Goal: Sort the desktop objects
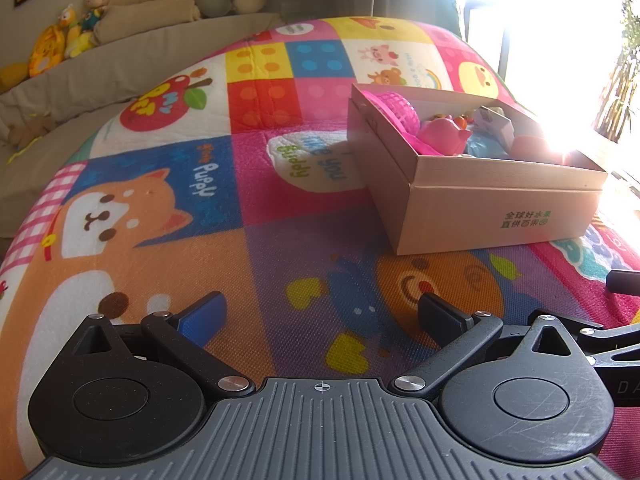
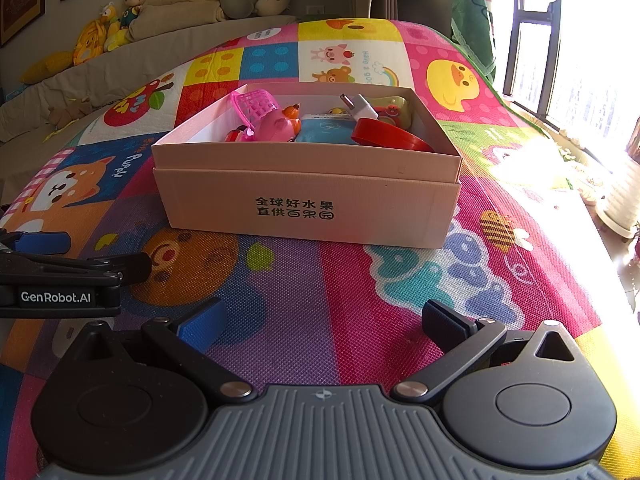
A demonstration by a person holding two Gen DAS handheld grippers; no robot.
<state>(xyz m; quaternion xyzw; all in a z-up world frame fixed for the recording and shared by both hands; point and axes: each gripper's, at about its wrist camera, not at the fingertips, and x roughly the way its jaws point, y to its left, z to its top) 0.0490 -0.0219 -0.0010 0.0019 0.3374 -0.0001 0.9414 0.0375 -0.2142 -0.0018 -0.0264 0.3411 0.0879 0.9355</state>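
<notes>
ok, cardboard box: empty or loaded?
Loaded. The cardboard box is open-topped and holds a pink mesh basket, a pink toy, a red ring and a white plug.

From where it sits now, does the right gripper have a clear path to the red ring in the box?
Probably yes: the right gripper is open, bare mat lies ahead, and the red ring sits uncovered in the box.

Black tool (image 2: 320,320), blue finger pad (image 2: 202,326)

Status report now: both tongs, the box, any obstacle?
Left tongs open, empty. Right tongs open, empty. Cardboard box on play mat, toys inside. Nothing in the way.
</notes>
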